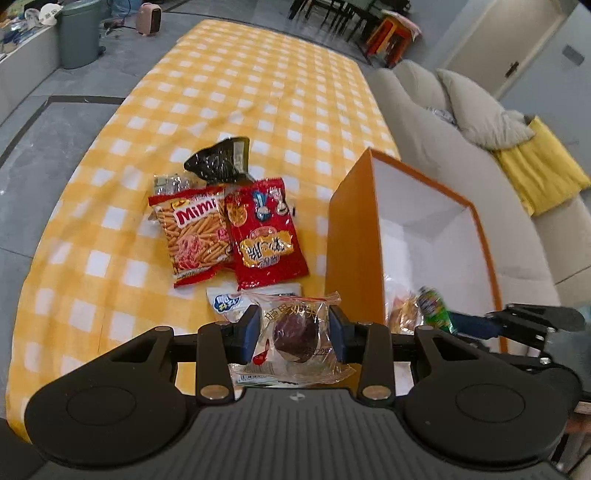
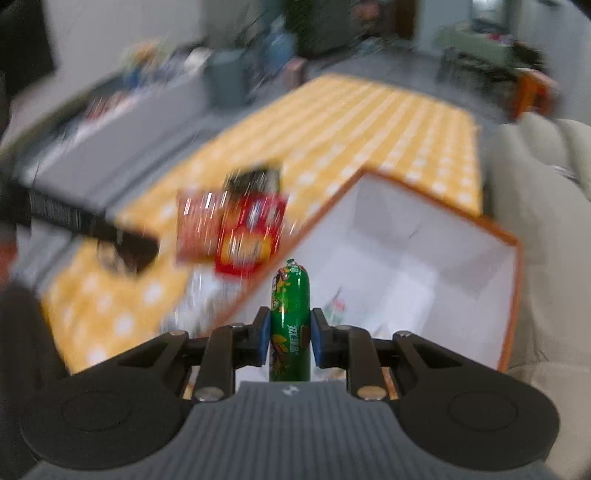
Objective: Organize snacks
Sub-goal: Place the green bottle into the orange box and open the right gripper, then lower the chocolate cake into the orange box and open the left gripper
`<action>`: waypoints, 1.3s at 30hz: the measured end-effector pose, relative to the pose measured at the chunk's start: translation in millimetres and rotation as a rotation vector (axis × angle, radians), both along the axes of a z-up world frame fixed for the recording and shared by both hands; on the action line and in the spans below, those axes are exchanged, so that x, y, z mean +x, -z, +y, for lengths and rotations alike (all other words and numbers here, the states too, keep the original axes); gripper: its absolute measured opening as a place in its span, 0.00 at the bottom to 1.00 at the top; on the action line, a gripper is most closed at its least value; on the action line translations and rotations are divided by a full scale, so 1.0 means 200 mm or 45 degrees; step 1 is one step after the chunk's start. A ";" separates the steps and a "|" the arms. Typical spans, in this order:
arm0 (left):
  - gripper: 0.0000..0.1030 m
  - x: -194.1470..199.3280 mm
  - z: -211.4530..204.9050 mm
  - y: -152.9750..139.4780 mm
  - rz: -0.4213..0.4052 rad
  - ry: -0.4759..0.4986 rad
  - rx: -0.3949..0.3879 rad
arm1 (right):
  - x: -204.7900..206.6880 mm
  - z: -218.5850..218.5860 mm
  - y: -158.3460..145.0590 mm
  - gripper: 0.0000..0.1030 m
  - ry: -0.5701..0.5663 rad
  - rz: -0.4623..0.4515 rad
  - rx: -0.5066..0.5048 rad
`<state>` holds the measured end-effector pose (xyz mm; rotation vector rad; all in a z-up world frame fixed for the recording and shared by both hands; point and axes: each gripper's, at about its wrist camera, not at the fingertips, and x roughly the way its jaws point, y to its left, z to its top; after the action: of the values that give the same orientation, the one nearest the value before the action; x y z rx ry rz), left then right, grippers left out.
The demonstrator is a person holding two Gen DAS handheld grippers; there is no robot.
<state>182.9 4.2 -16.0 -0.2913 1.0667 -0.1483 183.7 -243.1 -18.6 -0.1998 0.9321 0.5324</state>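
Observation:
My left gripper (image 1: 294, 334) is shut on a clear packet with a dark round pastry (image 1: 297, 338), held above the near end of the table. My right gripper (image 2: 289, 341) is shut on a green sausage snack (image 2: 290, 317) over the near edge of the orange box (image 2: 511, 295); it also shows in the left wrist view (image 1: 434, 306). The orange box (image 1: 349, 236) has a white inside and holds a snack packet (image 1: 402, 312). A Mimi stick packet (image 1: 194, 236), a red packet (image 1: 264, 232), a black packet (image 1: 219, 160) and a white packet (image 1: 225, 302) lie on the yellow checked cloth.
A grey sofa (image 1: 436, 122) with a grey cushion and a yellow blanket (image 1: 539, 166) stands right of the table. A green bin (image 1: 79, 33) and a pink heater (image 1: 149, 18) stand on the floor beyond the far left. The right wrist view is blurred by motion.

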 end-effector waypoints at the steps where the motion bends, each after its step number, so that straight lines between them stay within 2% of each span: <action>1: 0.42 0.00 -0.02 0.01 0.004 0.003 0.035 | 0.02 0.00 0.05 0.20 -0.052 0.039 -0.038; 3: 0.42 0.00 -0.04 0.03 0.012 0.020 0.082 | 0.05 0.00 0.12 0.20 -0.122 0.114 -0.062; 5: 0.42 0.01 -0.05 0.05 0.027 0.044 0.083 | 0.10 -0.01 0.19 0.20 -0.196 0.172 -0.058; 8: 0.43 0.02 -0.05 0.08 0.051 0.055 0.087 | 0.13 0.00 0.25 0.20 -0.376 0.197 -0.025; 11: 0.43 0.03 -0.04 0.11 0.071 0.062 0.090 | 0.18 0.02 0.31 0.20 -0.491 0.304 -0.018; 16: 0.43 0.05 -0.03 0.15 0.096 0.072 0.104 | 0.25 0.06 0.32 0.20 -0.594 0.408 -0.003; 18: 0.43 0.06 -0.03 0.16 0.102 0.074 0.096 | 0.27 0.06 0.32 0.26 -0.616 0.497 0.048; 22: 0.42 0.06 -0.01 0.15 0.098 0.077 0.087 | 0.31 0.04 0.33 0.39 -0.546 0.601 0.159; 26: 0.43 0.04 -0.01 0.13 0.083 0.079 0.066 | 0.29 0.01 0.28 0.41 -0.492 0.552 0.248; 29: 0.42 0.03 -0.01 0.09 0.064 0.086 0.054 | 0.26 0.00 0.21 0.42 -0.407 0.465 0.255; 31: 0.43 0.01 -0.01 0.06 0.047 0.093 0.050 | 0.25 -0.04 0.16 0.43 -0.261 0.412 0.271; 35: 0.43 -0.01 -0.04 -0.03 0.005 0.127 0.035 | 0.19 -0.21 0.06 0.47 0.066 0.388 0.399; 38: 0.43 -0.02 -0.07 -0.09 -0.023 0.158 0.044 | 0.15 -0.38 -0.01 0.52 0.311 0.413 0.583; 39: 0.42 -0.02 -0.09 -0.11 -0.035 0.166 0.052 | 0.13 -0.43 -0.04 0.58 0.345 0.412 0.673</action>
<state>178.1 -13.7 6.8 -0.1825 1.0603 -0.2463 210.0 -328.7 -10.6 0.4968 1.0764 0.5491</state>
